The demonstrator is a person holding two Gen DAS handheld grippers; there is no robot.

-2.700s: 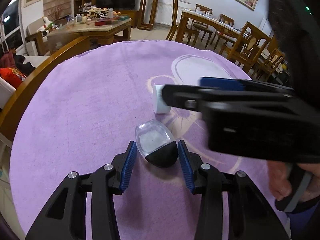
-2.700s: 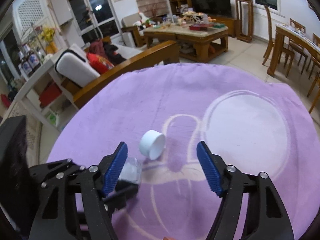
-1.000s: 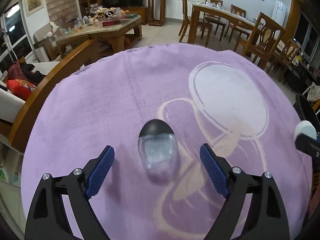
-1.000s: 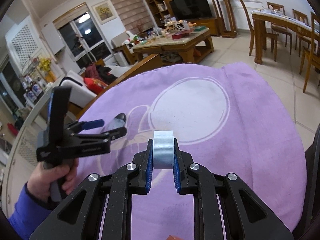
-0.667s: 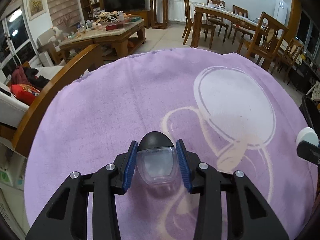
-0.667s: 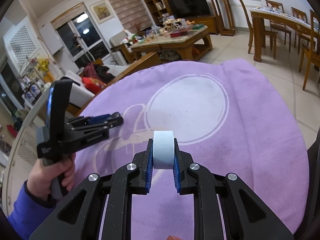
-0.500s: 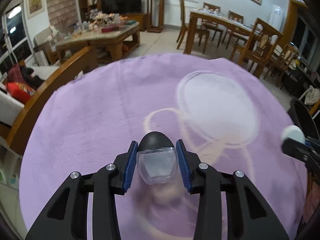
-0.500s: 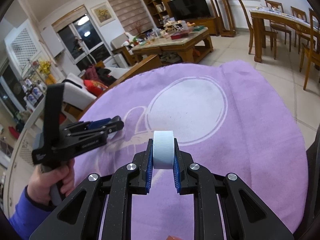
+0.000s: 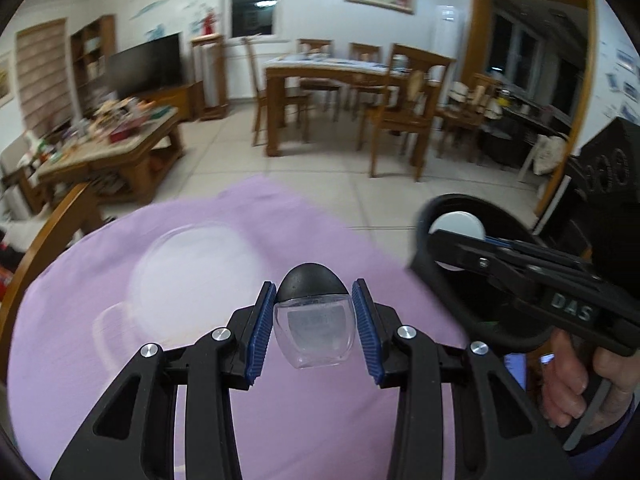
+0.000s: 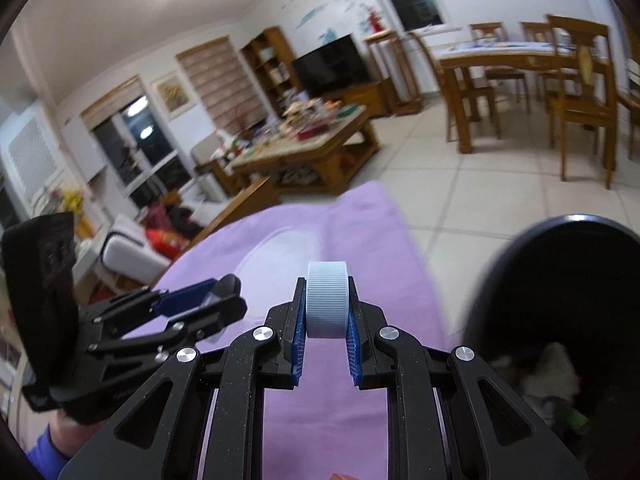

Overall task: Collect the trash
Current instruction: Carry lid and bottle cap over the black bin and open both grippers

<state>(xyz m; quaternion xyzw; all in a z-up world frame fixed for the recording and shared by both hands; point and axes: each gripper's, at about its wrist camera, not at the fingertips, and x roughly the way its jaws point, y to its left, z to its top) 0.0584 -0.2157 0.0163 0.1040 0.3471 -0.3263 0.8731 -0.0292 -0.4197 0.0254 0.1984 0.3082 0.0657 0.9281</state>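
My left gripper is shut on a clear plastic cup with a black base, held above the purple tablecloth. My right gripper is shut on a white ribbed cap. In the left wrist view the right gripper holds the cap over the black trash bin at the right. In the right wrist view the bin sits to the right with trash inside, and the left gripper is at the left.
The purple cloth covers a round table whose far edge lies close ahead. Beyond are tiled floor, a wooden dining table with chairs, a cluttered coffee table and a wooden bench edge.
Both grippers have lifted and swung right toward the bin, each still holding its item. The bin has come into view and the right gripper now holds the cap over it.
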